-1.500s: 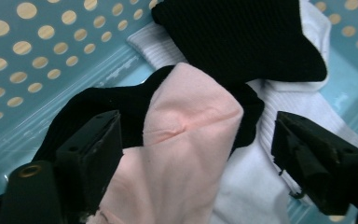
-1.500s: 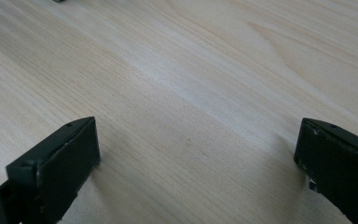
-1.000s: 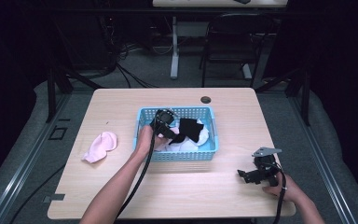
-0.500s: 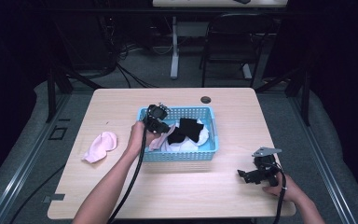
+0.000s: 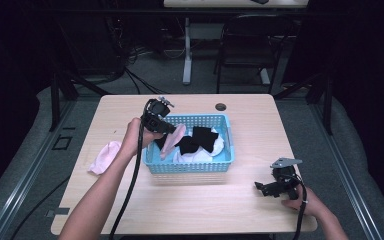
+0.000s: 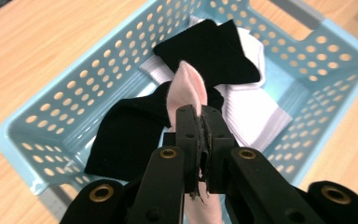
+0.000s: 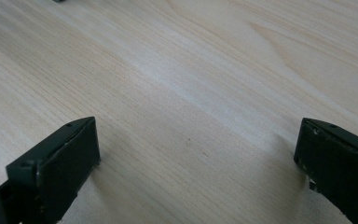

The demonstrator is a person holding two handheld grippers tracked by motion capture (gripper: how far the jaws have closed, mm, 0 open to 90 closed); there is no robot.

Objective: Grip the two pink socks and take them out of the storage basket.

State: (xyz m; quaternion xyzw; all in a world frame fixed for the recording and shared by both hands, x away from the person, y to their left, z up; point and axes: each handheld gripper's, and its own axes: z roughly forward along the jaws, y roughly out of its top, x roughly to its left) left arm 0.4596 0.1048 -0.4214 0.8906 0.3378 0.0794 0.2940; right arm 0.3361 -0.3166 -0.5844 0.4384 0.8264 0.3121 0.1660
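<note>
A light blue basket point(image 5: 225, 165) point(image 6: 51, 93) stands mid-table with black socks point(image 5: 200, 140) point(image 6: 214, 46) and white socks point(image 5: 195, 157) point(image 6: 251, 116) in it. My left gripper point(image 5: 169, 129) point(image 6: 200, 116) hangs over the basket's left end, shut on a pink sock point(image 5: 171, 140) point(image 6: 189, 88) that dangles above the pile. Another pink sock point(image 5: 105, 157) lies on the table left of the basket. My right gripper point(image 5: 267, 189) point(image 7: 196, 154) rests low at the table's front right, open, with bare wood between its fingers.
A small dark round grommet point(image 5: 221, 107) sits near the table's far edge. A chair point(image 5: 245, 45) and cables stand on the floor beyond the wooden table point(image 5: 205, 210). Bare wood lies in front of the basket.
My left gripper has lifted and moved left from inside the basket, pulling the pink sock up out of the pile. The right gripper has stayed put.
</note>
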